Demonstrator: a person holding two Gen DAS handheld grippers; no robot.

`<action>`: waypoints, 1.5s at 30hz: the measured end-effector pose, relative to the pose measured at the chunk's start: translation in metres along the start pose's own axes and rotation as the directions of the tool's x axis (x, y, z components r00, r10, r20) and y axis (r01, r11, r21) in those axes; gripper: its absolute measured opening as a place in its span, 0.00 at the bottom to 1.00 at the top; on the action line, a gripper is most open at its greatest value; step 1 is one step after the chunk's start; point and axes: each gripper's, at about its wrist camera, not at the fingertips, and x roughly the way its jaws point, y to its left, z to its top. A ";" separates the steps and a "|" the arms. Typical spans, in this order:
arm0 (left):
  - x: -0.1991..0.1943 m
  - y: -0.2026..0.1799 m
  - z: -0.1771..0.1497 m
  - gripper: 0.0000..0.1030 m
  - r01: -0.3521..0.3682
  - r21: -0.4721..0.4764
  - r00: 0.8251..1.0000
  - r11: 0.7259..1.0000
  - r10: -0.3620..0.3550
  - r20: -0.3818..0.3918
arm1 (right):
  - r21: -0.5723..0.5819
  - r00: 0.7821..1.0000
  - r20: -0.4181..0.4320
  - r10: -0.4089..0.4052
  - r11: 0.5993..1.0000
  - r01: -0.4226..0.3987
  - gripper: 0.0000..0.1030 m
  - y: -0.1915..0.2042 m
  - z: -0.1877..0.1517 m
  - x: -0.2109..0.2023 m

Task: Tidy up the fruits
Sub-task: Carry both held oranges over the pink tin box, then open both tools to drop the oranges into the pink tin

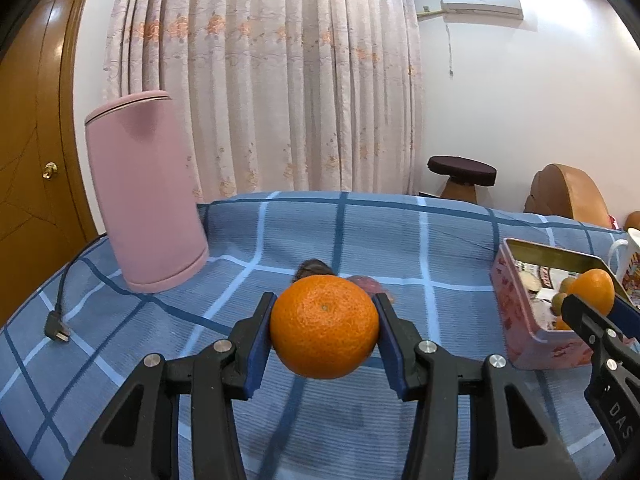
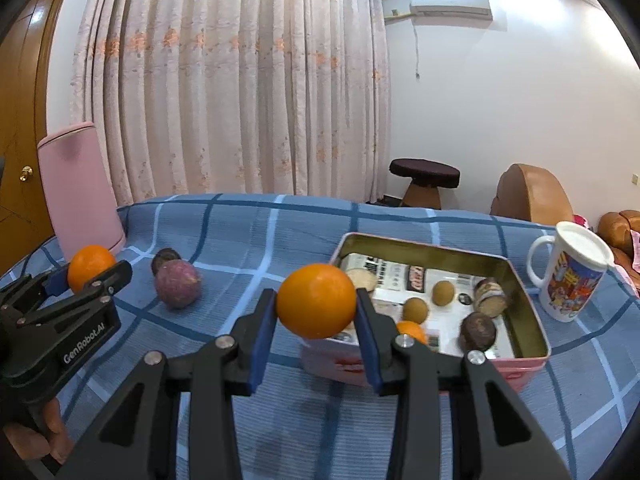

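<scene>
My left gripper is shut on a large orange, held above the blue checked cloth; that orange also shows at the far left of the right wrist view. My right gripper is shut on a smaller orange, which hangs just in front of the near left corner of the pink tin box. Inside the box lie several small fruits, among them two green-brown ones and a dark one. Two purple passion fruits rest on the cloth left of the box.
A tall pink cylinder stands at the back left of the table, with a black cable and plug beside it. A printed white mug stands right of the box. Behind the table are curtains, a stool and a brown chair.
</scene>
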 end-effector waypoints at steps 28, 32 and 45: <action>-0.002 -0.115 0.004 0.48 0.157 0.110 0.987 0.981 -0.158 -0.002 | 0.074 0.988 0.004 -0.154 0.985 0.153 0.40 -0.111 0.000 -0.004; 0.001 -0.129 0.007 0.48 0.182 0.123 0.983 0.976 -0.183 -0.001 | 0.103 0.986 0.002 -0.169 0.980 0.168 0.40 -0.125 0.002 -0.004; 0.023 -0.183 0.016 0.48 0.274 0.171 0.962 0.947 -0.266 -0.065 | 0.193 0.980 -0.034 -0.197 0.961 0.200 0.40 -0.162 0.008 0.010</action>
